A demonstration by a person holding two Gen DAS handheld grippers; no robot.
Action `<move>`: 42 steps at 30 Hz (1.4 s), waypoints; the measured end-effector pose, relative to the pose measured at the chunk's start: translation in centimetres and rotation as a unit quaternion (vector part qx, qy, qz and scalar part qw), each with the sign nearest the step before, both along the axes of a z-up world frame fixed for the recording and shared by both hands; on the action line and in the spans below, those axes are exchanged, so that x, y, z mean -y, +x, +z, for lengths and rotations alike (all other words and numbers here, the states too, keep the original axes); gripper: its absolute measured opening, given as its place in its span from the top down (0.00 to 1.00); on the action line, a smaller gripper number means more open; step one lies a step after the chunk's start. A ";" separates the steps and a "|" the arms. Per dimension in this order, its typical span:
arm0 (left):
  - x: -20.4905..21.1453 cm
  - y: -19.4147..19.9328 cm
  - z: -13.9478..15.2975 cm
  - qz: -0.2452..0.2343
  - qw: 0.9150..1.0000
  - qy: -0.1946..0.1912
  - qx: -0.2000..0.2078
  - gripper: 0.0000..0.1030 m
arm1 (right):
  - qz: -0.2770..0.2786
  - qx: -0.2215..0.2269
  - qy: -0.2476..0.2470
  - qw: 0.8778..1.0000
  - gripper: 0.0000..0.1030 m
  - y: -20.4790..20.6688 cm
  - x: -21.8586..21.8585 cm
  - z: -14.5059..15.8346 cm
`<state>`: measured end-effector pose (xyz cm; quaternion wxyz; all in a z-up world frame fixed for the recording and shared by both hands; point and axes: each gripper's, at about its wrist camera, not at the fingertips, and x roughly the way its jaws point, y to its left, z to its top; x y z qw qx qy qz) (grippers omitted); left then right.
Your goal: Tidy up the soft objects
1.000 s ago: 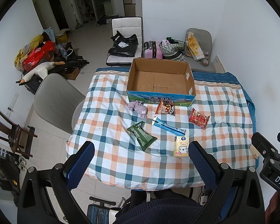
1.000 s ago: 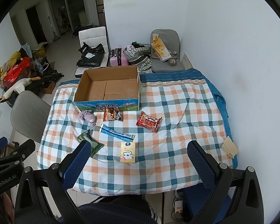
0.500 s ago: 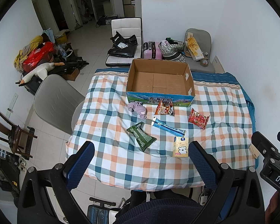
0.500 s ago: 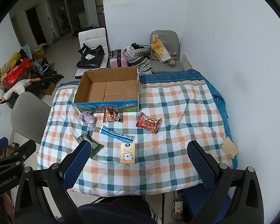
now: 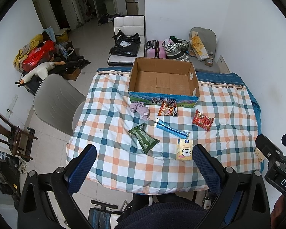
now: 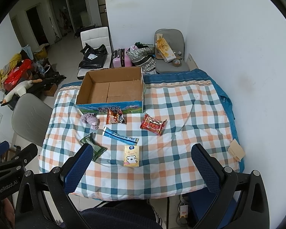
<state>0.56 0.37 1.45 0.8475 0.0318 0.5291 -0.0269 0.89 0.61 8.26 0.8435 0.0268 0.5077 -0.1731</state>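
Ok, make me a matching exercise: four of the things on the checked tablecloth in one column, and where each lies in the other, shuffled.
Things:
1. open cardboard box
2. crumpled lilac cloth
3. red snack packet
4. yellow tissue pack with a bear

Places:
A. nearest the near table edge
B. far end of the table
C. farthest right of the packets
D. by the box's front left corner

Pairs: 1-B, 2-D, 3-C, 4-A

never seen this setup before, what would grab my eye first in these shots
The open cardboard box stands out first, empty, at the far middle of the checked tablecloth. In front of it lie scattered small items: a lilac cloth bundle, a red snack pack, a green pouch and a yellow tissue pack. Both the left gripper and right gripper hover open at the near edge, holding nothing.
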 end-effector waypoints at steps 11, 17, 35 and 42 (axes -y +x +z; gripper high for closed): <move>-0.3 4.5 -6.0 0.028 0.999 0.001 -0.030 0.00 | -0.011 -0.042 0.029 0.999 0.00 2.2 0.7 -6.1; -2.1 9.0 -14.2 0.051 0.994 -0.014 -0.100 0.00 | -0.031 -0.117 0.067 0.990 0.00 5.7 3.4 -15.3; -3.5 15.3 -39.2 0.136 0.935 -0.085 -0.317 0.14 | -0.085 -0.287 0.148 0.943 0.04 11.4 5.6 -41.2; -1.8 15.5 -41.1 0.129 0.935 -0.105 -0.314 0.22 | -0.097 -0.302 0.169 0.933 0.11 12.1 5.7 -44.8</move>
